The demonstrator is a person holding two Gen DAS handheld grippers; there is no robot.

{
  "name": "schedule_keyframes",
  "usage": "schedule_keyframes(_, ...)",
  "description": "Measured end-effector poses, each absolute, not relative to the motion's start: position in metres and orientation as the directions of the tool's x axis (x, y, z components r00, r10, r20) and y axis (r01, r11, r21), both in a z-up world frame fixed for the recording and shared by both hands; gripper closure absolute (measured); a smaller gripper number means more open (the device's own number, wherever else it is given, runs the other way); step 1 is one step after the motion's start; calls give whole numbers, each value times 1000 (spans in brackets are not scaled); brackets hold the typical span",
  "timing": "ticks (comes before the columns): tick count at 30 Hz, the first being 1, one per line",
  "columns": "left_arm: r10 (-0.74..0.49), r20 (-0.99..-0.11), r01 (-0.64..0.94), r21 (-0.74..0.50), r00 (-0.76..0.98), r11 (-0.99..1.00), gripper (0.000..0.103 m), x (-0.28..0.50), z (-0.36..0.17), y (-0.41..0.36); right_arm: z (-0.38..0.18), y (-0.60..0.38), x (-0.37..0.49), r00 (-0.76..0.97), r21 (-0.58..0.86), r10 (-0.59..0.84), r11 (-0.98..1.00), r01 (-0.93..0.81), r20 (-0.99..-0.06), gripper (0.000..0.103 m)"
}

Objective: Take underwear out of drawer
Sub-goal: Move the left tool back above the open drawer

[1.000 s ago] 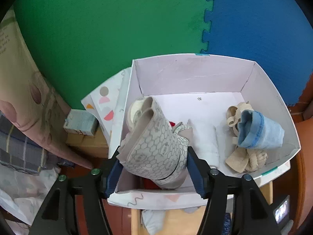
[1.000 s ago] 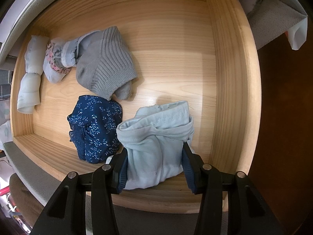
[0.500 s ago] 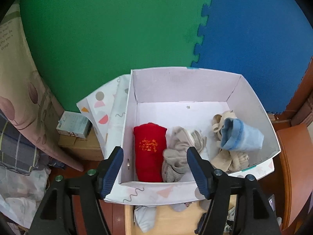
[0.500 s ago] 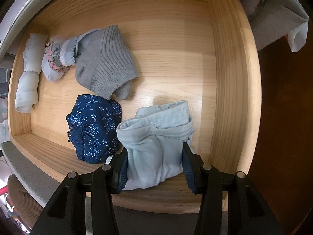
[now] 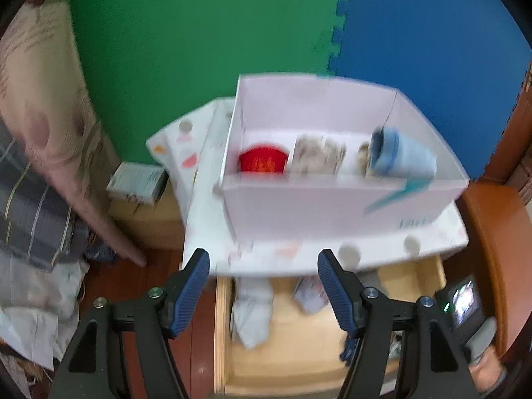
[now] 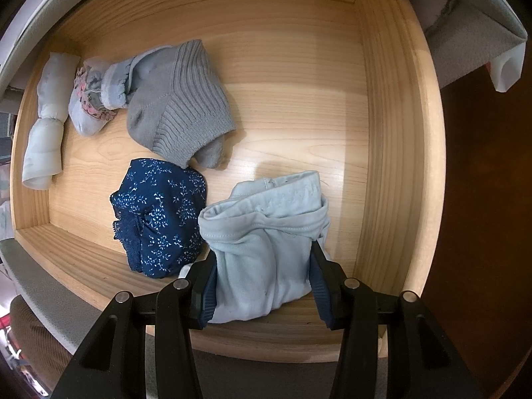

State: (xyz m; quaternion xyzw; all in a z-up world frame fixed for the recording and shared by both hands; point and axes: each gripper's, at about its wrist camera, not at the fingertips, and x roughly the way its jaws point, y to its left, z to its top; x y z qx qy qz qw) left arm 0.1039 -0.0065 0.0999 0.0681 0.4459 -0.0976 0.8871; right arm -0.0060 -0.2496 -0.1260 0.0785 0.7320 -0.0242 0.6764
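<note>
Now that patterned grey bundle sits in white box (image 5: pixel 332 199), between red roll (image 5: pixel 262 162) and blue roll (image 5: pixel 400 156), left gripper (image 5: pixel 262 286) empty, jaws wide, backed off box toward open drawer (image 5: pixel 292 352) below it; blurred view
Means: one piece delivered, hand free for next

Right view: right gripper (image 6: pixel 262 282) unmoved, clamped narrow on pale blue underwear (image 6: pixel 262 232), near drawer (image 6: pixel 282 50) front corner, beside navy floral piece (image 6: pixel 159 222); lift pending
</note>
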Motion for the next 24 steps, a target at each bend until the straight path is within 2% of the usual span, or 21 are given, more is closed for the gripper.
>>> schedule_keyframes(10,-27,-820,205,111,571,972,34,55,25,2,-121,-252,-8,-42,74,81,987,145,-996,58)
schedule_keyframes(24,-66,-879,179,23,471,984,34,48,-27,5,-103,-247,-18,22,62,59,988,139,-998,59)
